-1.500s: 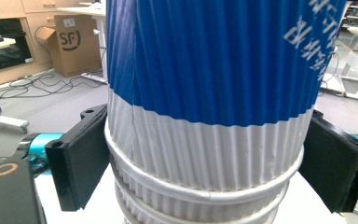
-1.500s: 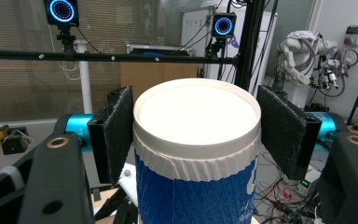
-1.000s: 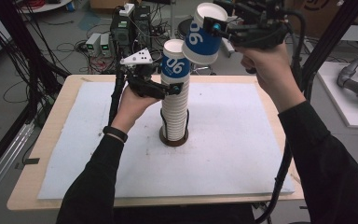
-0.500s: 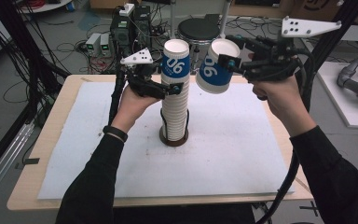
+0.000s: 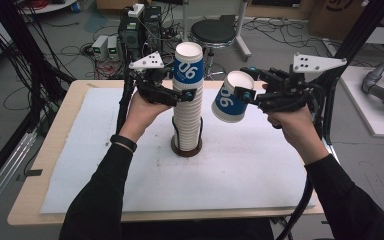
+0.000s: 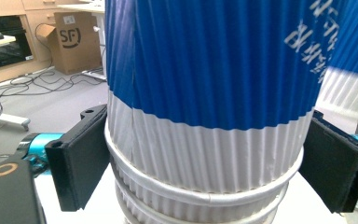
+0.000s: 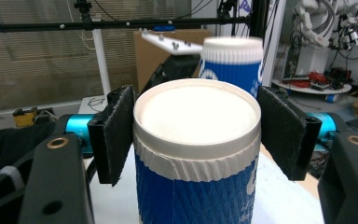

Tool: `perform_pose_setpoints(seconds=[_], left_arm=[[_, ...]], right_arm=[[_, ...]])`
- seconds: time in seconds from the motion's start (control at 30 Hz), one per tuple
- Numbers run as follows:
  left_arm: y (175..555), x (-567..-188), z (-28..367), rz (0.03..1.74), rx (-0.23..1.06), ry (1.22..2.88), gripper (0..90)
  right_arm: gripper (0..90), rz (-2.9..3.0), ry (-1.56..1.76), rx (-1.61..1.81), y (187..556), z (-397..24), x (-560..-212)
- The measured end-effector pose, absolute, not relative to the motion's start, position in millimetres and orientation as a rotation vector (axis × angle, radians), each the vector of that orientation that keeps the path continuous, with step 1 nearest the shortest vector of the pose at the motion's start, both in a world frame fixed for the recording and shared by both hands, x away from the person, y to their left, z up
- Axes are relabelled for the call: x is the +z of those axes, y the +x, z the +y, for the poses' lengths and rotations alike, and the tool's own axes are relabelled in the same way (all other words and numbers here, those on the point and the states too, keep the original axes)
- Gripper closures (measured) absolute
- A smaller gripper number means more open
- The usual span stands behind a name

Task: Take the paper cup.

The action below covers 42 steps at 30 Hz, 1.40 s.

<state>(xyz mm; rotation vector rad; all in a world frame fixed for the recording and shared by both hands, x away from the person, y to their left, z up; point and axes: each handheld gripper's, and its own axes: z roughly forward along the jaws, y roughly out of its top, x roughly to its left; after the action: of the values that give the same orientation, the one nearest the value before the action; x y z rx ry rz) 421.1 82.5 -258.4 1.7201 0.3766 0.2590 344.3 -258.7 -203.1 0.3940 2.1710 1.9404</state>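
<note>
A tall stack of upside-down paper cups (image 5: 187,117) stands mid-table on a dark round base (image 5: 186,149); its top cup is blue and white. My left gripper (image 5: 187,94) is shut on the stack just below that top cup, and in the left gripper view both pads (image 6: 81,163) press the ribbed stack wall (image 6: 205,70). My right gripper (image 5: 238,92) is shut on a single blue-and-white cup (image 5: 227,102), held tilted in the air right of the stack. The right gripper view shows that cup (image 7: 196,186) bottom up between the pads, the stack (image 7: 233,60) behind it.
A white mat (image 5: 260,165) covers the wooden table (image 5: 45,165). Beyond the far edge are a black stool (image 5: 219,31), electronics boxes (image 5: 105,47) and cables on the floor. Black frame poles rise at both sides.
My right hand has come down with the single cup from above the stack to beside its upper part, on the right. The left hand and the stack have stayed still.
</note>
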Motion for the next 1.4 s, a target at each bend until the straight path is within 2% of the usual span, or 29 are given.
perform_pose_setpoints(seconds=[0.67, 1.4], left_arm=[[422, -259, 83, 0.374, 0.251, 1.715, 11.0], [418, -262, 82, 0.372, 0.279, 1.734, 9.4]], right_arm=[[31.1, 2.215, 0.426, 1.935, 334, -258, -267], [31.1, 2.218, 0.445, 1.966, 332, -261, -286]])
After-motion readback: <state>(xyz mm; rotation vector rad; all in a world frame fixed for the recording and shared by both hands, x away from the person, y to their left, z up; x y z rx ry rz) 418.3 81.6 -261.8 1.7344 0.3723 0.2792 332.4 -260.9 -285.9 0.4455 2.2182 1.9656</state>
